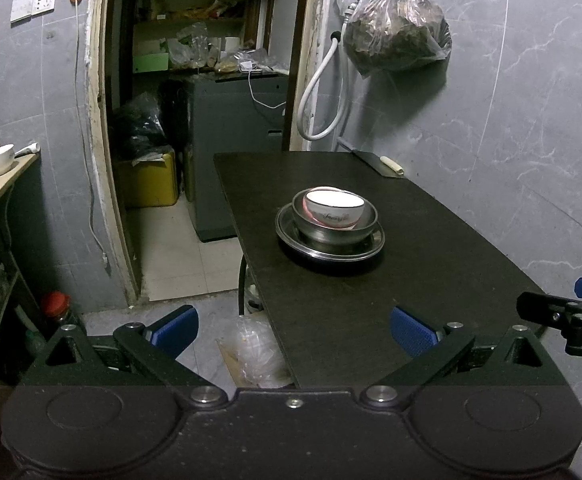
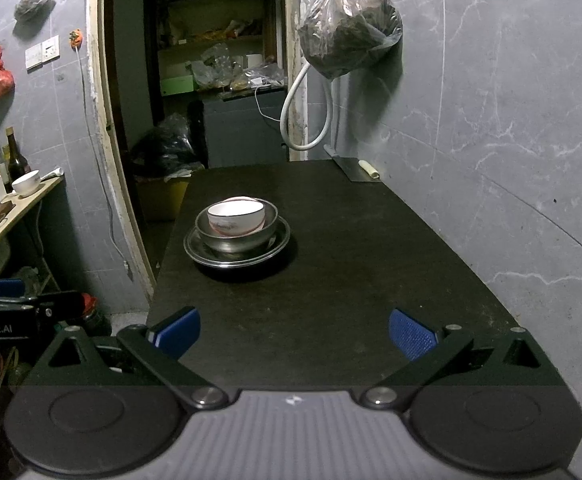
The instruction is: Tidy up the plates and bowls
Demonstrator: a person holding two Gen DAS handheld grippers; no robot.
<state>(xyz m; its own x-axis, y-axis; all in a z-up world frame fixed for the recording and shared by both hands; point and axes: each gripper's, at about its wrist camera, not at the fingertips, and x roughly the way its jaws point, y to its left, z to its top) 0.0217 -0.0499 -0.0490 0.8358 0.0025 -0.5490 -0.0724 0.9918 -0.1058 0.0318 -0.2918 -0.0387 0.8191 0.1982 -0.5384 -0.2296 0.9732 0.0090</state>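
Risk judged first: stack ahead of both grippers looked top-heavy. White bowl sat tilted inside steel bowl, which rested on steel plate, all nested on dark counter. Tilt of the white bowl meant a careless nudge at its rim could rock it against the steel wall, or tip it out. Smooth metal on smooth metal seemed likely to slide if pushed from one side only; whole stack lay toward the counter's left edge as seen from the right wrist, so a shove leftward might carry it off onto the floor. Thin plate rim, lying close to the counter, looked awkward to get a finger under.

Left gripper hung spread wide, blue pads well apart, nothing between them, touching nothing; stack stood ahead and slightly right of its centreline, well apart. Right gripper likewise gaped wide and empty, blue pads clear of the counter surface as far as could be told; stack lay ahead and to its left. Each gripper's tip showed at the edge of the other's view, side by side at the near end.

Knife with pale handle lay at the far end, beyond the stack, near the wall. Stacking appeared largely done.
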